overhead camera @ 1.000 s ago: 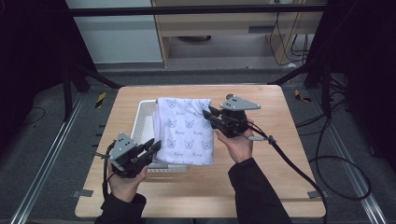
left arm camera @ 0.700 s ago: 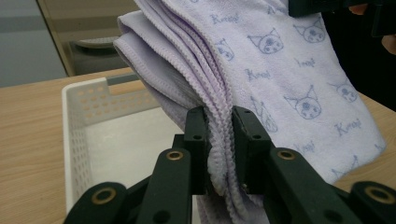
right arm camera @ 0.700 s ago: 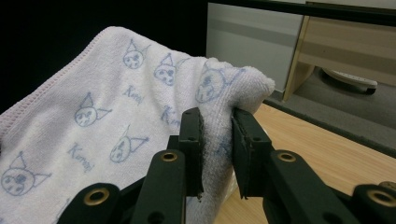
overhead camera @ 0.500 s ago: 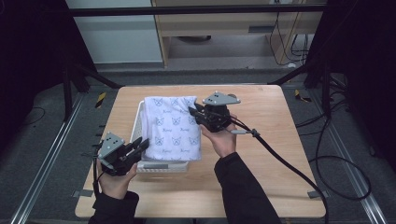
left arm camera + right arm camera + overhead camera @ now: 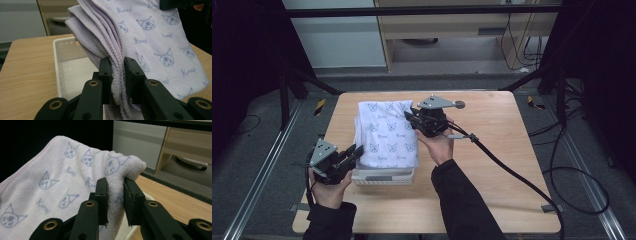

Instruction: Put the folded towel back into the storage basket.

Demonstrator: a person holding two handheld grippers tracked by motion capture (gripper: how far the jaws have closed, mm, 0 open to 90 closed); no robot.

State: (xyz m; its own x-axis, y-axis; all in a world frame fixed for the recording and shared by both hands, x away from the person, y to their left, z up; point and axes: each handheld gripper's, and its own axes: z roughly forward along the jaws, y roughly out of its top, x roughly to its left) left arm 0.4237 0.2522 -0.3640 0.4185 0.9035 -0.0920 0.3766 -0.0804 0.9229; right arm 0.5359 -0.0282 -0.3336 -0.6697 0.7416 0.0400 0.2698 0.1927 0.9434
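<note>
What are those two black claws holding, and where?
Both hold the folded lilac cat-print towel: left gripper at its near-left corner, right gripper at its far-right corner.

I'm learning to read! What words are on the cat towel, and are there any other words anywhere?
"Kuromi", as best it reads: pale blue cursive, printed again and again between the cat-like faces on the lilac towel. The letters are soft and partly folded, so the ending is unsure.
The white basket, the wooden table and both black claws carry no words or numbers that can be read.
</note>
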